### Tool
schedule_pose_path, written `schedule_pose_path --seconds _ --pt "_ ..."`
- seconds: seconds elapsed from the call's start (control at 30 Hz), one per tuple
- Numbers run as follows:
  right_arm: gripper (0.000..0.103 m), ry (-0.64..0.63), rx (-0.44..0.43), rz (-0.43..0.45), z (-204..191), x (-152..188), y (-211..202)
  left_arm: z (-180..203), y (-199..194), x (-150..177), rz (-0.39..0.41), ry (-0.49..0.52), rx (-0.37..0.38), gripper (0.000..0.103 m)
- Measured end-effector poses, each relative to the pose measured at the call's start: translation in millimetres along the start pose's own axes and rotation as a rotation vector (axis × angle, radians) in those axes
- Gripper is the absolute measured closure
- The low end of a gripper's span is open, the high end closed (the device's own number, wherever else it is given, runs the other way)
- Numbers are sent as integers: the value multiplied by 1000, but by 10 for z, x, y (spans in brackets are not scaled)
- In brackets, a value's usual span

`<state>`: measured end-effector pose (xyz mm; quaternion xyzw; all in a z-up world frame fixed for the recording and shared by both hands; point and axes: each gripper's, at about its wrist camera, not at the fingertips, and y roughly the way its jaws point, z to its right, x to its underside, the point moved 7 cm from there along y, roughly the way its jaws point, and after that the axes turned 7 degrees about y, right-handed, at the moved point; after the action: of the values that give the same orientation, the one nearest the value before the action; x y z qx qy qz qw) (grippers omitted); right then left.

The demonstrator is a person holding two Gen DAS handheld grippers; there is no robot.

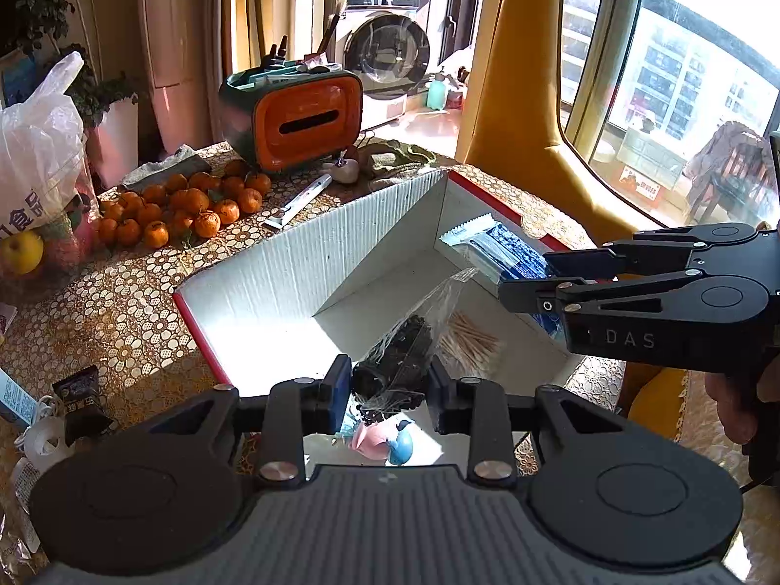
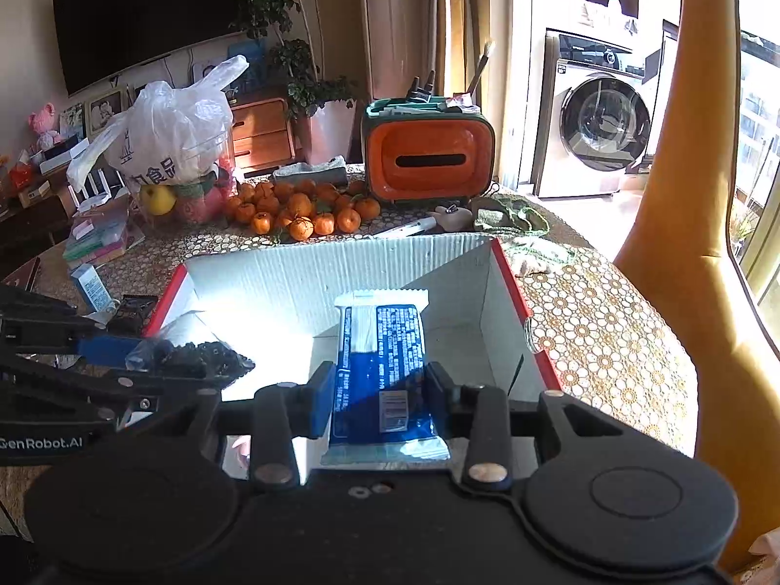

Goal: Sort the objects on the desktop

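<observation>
From the left wrist camera we see our left gripper (image 1: 389, 382) with its two black fingers pinching a clear plastic bag full of small dark bits (image 1: 397, 356). The bag hangs between the fingers, over the open white cardboard box with red edges (image 1: 273, 263) just ahead of them. Deeper in the box, past the bag, lies a bundle of thin wooden sticks (image 1: 469, 341). Off to the right, our right gripper (image 1: 529, 275) reaches in over the box with a blue and white flat packet (image 1: 507, 251). Far ahead on the left sits a pile of small orange fruits (image 1: 190, 207). From the right wrist camera, the right gripper (image 2: 380, 390) has its fingers pressed against both sides of the blue and white flat packet (image 2: 382, 356), which sticks out forward over the white box (image 2: 292, 273). To the left, the left gripper (image 2: 122, 360) holds the dark bag (image 2: 204, 358) above the box's left edge.
</observation>
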<state>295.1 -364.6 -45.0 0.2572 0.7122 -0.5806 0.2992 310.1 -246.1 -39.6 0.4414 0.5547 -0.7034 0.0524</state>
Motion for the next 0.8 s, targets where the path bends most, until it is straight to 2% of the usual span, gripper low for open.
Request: schedule_pose_path --seconds 0.17,0.4,0.8 --pt "65 15 24 -43 81 -38 229 -26 247 -25 -50 23 -18 73" --pt "65 7 66 -110 109 -65 526 -47 525 -66 -114 36 -8 72" --pt "65 51 122 -239 139 -104 943 -29 915 -86 -214 120 -47 73"
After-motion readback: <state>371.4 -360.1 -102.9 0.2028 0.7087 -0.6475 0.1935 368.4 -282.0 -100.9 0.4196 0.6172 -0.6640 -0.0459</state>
